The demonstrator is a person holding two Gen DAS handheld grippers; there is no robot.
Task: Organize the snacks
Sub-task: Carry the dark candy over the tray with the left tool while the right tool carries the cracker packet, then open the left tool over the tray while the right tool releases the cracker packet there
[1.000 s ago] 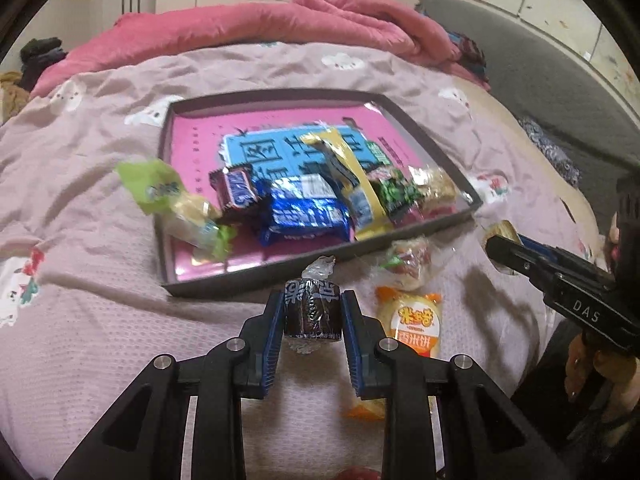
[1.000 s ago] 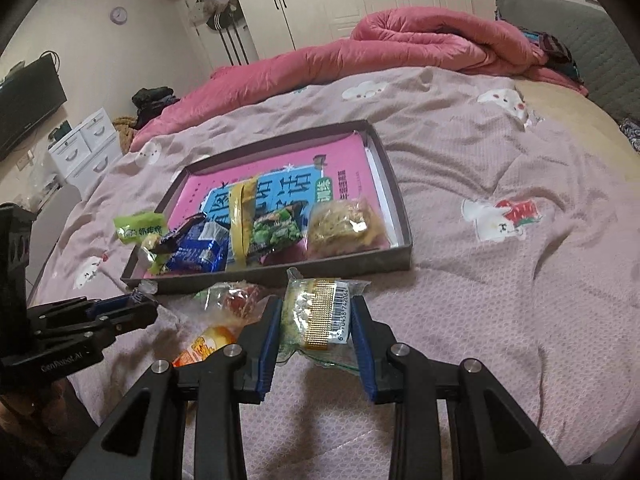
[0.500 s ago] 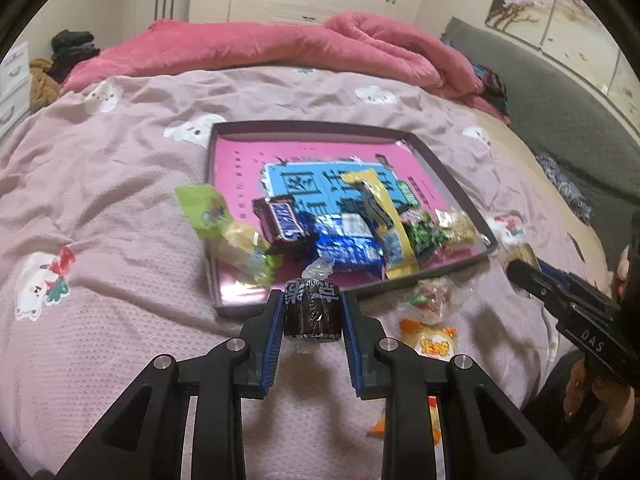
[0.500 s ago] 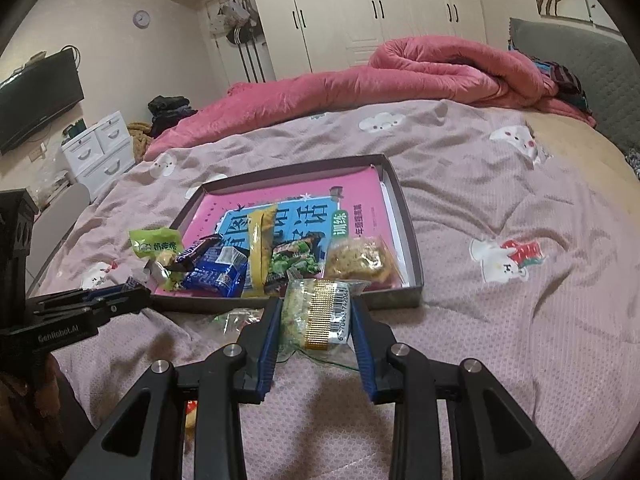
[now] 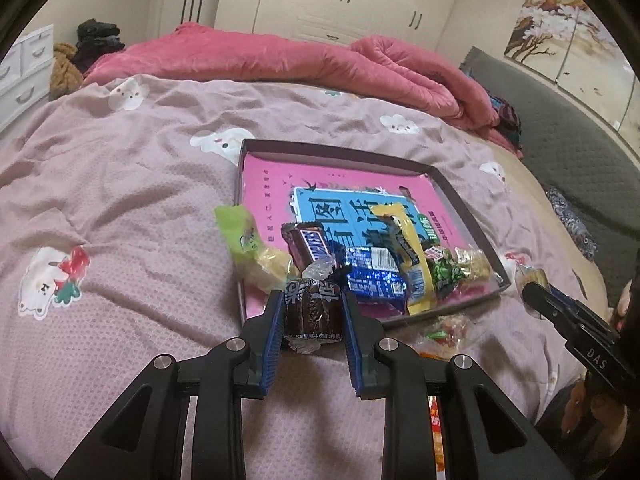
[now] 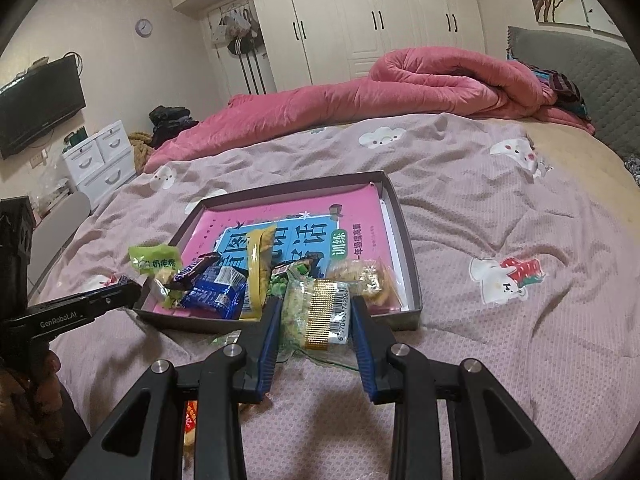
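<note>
1. Snacks in both tools right now! The left gripper (image 5: 313, 312) has its blue pads pressed against both sides of a dark brown wrapped candy (image 5: 313, 309), low centre of the left view, held above the bedspread just in front of the tray's near rim.
2. Over on the other side, the right gripper (image 6: 316, 320) is clamped on a clear packet (image 6: 316, 312) with a gold strip and a barcode, pads tight on its two edges, low centre of the right view, just at the tray's near wall.
3. The tray (image 5: 460, 200), dark and shallow, sits mid-frame on the bedspread, with a pink and blue book (image 5: 272, 176) lying flat inside it.
4. Piled at its near end: a chocolate bar (image 5: 310, 242), a blue packet (image 5: 374, 276), a yellow packet (image 5: 408, 248), a green pea packet (image 5: 444, 274).
5. A light green packet (image 5: 236, 228) hangs over the tray's left rim, half in, half out.
6. Outside the tray, lower right of the left view, a clear sweet bag (image 5: 448, 328) lies on the bedspread (image 5: 120, 200).
7. Pink quilt (image 6: 360, 92) bunched along the top, white wardrobes (image 6: 360, 20) behind it.
</note>
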